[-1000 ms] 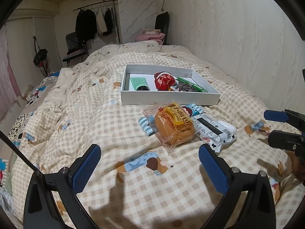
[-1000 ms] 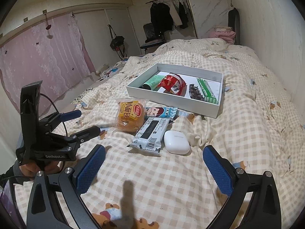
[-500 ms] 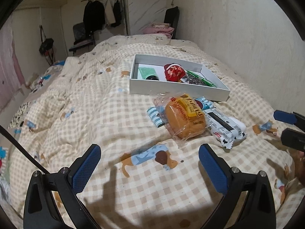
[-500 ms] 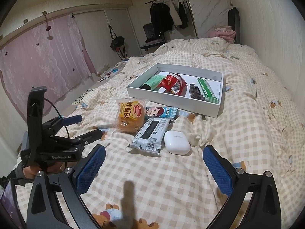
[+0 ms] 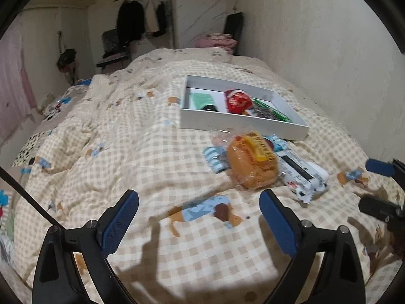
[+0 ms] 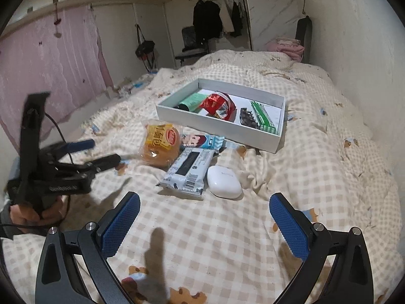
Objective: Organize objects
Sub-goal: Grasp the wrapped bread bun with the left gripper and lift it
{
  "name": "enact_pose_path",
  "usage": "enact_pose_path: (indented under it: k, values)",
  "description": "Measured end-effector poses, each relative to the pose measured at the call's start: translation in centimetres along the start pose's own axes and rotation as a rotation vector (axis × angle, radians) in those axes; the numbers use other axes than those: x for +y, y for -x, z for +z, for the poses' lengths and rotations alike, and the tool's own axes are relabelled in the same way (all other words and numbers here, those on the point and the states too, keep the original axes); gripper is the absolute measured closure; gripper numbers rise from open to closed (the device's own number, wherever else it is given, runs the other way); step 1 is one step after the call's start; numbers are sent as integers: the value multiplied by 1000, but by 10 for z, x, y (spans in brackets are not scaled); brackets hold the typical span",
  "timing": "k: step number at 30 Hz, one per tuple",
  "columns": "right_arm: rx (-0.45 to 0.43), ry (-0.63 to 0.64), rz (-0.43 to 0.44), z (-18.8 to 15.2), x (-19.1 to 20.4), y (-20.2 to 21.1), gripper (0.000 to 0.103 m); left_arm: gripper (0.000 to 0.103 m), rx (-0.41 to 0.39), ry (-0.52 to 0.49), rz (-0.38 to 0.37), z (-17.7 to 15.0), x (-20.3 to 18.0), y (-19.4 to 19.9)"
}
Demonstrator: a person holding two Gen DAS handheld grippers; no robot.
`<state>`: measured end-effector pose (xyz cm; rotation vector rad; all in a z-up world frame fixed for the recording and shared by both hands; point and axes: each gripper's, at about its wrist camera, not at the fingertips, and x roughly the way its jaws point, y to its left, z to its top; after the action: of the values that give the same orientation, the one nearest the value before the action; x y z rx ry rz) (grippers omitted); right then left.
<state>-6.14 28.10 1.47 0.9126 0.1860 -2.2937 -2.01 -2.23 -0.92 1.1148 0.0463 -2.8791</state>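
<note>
Both grippers hover over the quilt (image 6: 316, 152) holding nothing: left gripper (image 5: 199, 217) wide, its jaws closing slightly; right gripper (image 6: 204, 217) wide. Ahead lie a bun (image 6: 160, 147), two wrapped snacks, possibly biscuits (image 6: 188, 169), and a white case (image 6: 224, 181), just before the box (image 6: 220, 129).

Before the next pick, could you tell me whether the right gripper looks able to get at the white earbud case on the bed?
Probably yes: the white earbud case lies just ahead of the open right gripper, with only bare quilt between; the grey snack pack sits close beside it.
</note>
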Motion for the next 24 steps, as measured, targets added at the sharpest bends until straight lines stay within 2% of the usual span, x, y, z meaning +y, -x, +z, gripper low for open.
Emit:
enact_pose_path:
  k: [5, 10, 12, 15, 19, 21, 24]
  values:
    - [4, 24, -12, -1, 3, -1, 0, 6, 18, 62, 29, 15, 18, 4]
    - [-10, -14, 9, -2, -4, 0, 0, 6, 87, -12, 64, 30, 11, -1]
    - [-9, -34, 15, -2, -8, -1, 0, 6, 119, -41, 37, 34, 5, -2]
    - [-7, -59, 29, -3, -13, -2, 0, 6, 153, -55, -52, 44, -4, -3]
    - [-7, -62, 33, -3, -13, -2, 0, 6, 224, -30, -141, 63, -18, -19]
    - [-9, -61, 32, -3, -13, -1, 0, 6, 259, -38, -156, 71, -30, -32]
    - [-13, -61, 34, -3, -13, -1, 0, 6, 304, -32, -135, 80, -44, -54]
